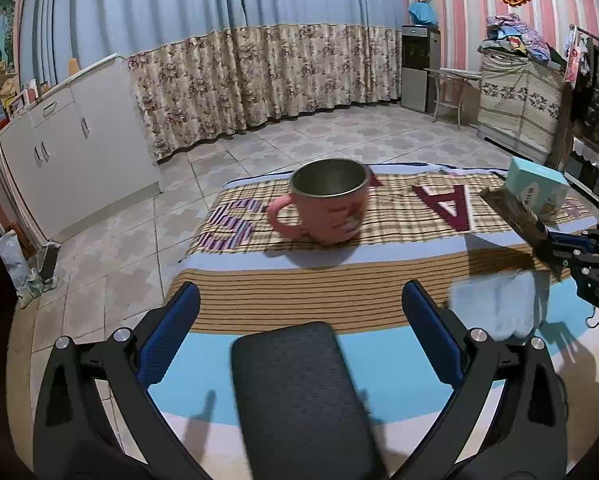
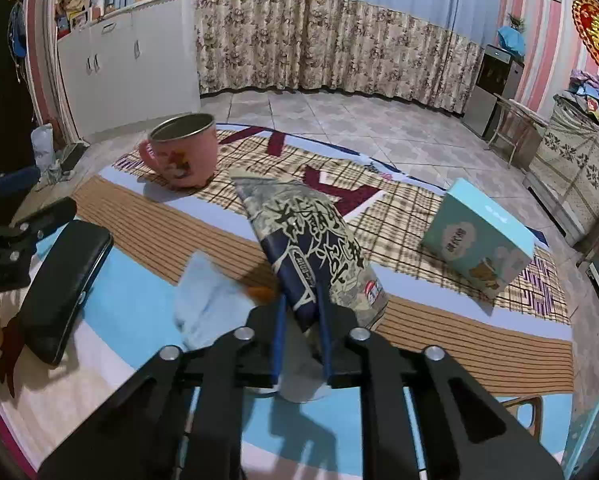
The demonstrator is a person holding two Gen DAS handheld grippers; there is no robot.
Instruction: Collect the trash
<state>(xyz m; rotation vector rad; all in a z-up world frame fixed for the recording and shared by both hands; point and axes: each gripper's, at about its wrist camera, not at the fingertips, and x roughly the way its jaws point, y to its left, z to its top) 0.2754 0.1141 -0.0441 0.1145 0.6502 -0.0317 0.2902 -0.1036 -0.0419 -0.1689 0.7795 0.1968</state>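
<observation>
1. On the bed, over a big cloth [image 2: 479,344] with blue and tan stripes and a check part with big red letters, sit the things. One red letter reads "A" in the left view.
2. At 2 o'clock from the right gripper [image 2: 301,336] stands a light blue box [image 2: 479,248]. It has writing, too small to read.
3. At 11 o'clock sits a pink mug [image 2: 181,152], empty, with a cartoon on its side.
4. At 9 o'clock lies a black case [image 2: 65,288], between the fingers of the left gripper [image 1: 299,328]. Its jaws are wide open and hold nothing.
5. The trash, a flat snack wrapper [image 2: 315,248], sticks out at 12 o'clock. The right jaws are almost shut and pinch its near end. It has big Chinese writing I cannot read.
6. Just left lies a soft white tissue [image 2: 207,300], likely trash too.
7. I think it is best to keep the pinch tight and lift slowly, so the slippery wrapper does not slide out.
</observation>
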